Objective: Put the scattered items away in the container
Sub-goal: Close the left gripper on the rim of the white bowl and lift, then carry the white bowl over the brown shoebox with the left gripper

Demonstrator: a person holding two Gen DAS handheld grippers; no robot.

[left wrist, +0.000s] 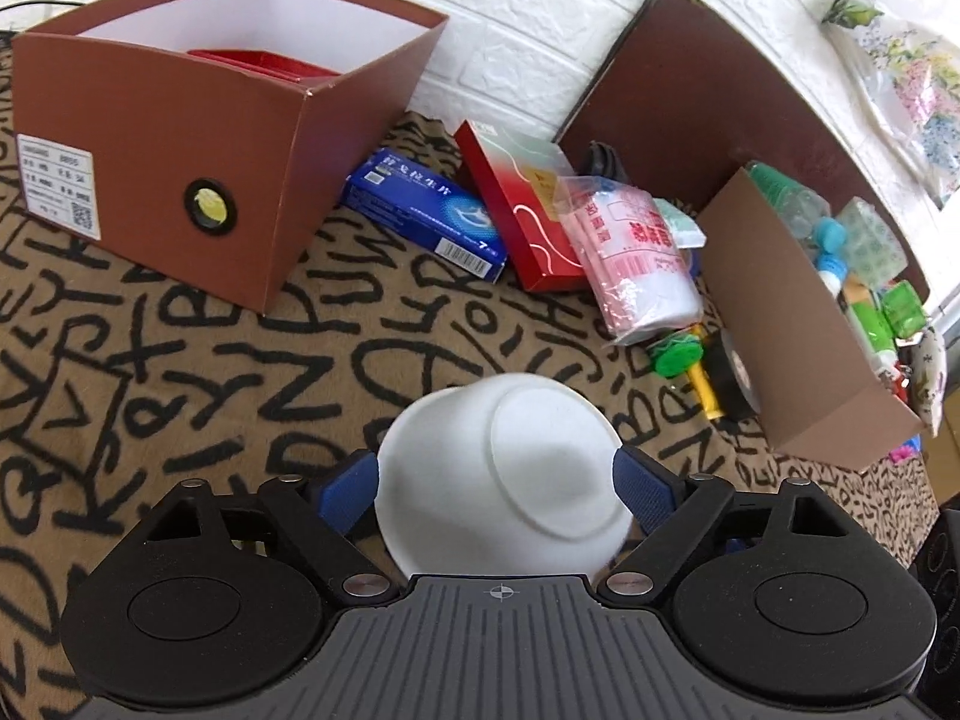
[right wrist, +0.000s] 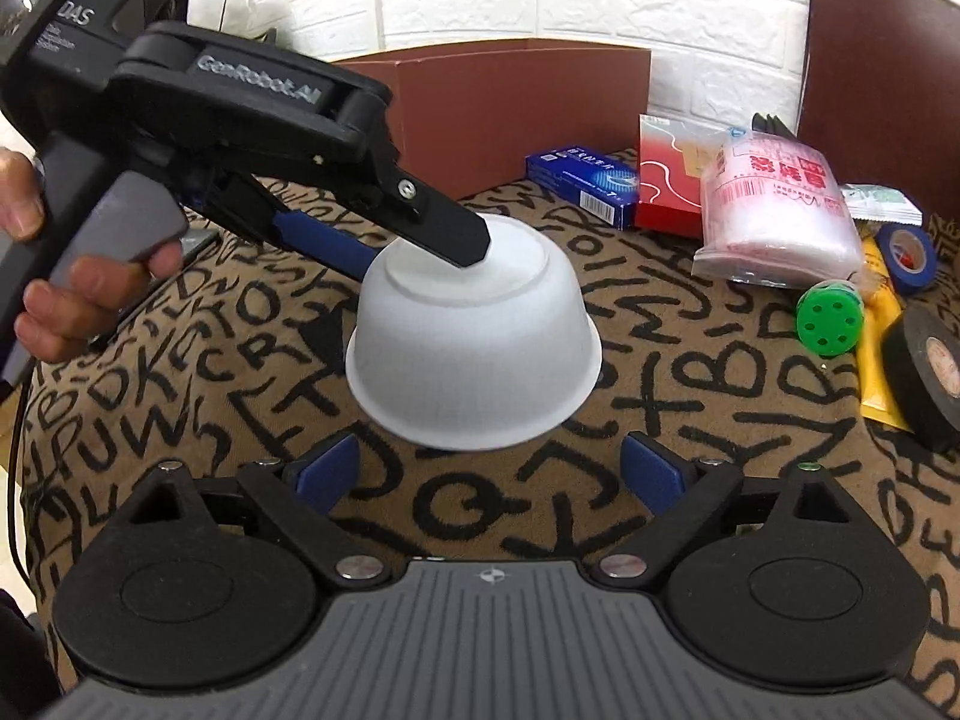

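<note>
- The red thing (left wrist: 258, 63) in the brown box (left wrist: 180, 138) at 10 o'clock is mostly hidden by the box wall.
- The black tape roll (right wrist: 930, 369) at 3 o'clock is cut off by the edge.
- The white bowl (left wrist: 501, 474) hides the left gripper (left wrist: 498, 480) pads' tips.

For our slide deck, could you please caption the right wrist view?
Left gripper clasps an upturned white bowl; right gripper waits open.
</note>
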